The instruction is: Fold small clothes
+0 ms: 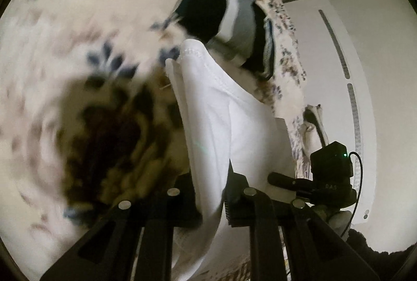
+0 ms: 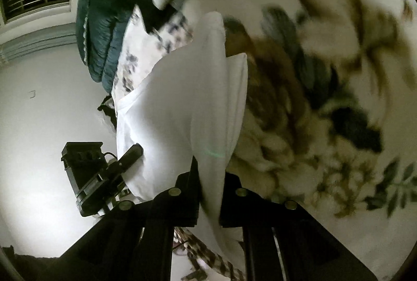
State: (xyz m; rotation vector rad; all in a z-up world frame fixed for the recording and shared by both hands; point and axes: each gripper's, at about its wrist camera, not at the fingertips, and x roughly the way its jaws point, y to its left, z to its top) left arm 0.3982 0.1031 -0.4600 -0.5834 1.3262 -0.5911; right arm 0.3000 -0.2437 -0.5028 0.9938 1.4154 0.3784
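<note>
White garment (image 1: 208, 124) between both jaws

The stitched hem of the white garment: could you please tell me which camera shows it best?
The left wrist view: the white garment shows its hem stitching sharply there. The right wrist view shows only smooth folds.

Garment (image 1: 208, 109) hanging between both grippers above the bed (image 1: 65, 33), clothes pile (image 1: 221, 20) behind it at the bed edge, wall beyond.
</note>
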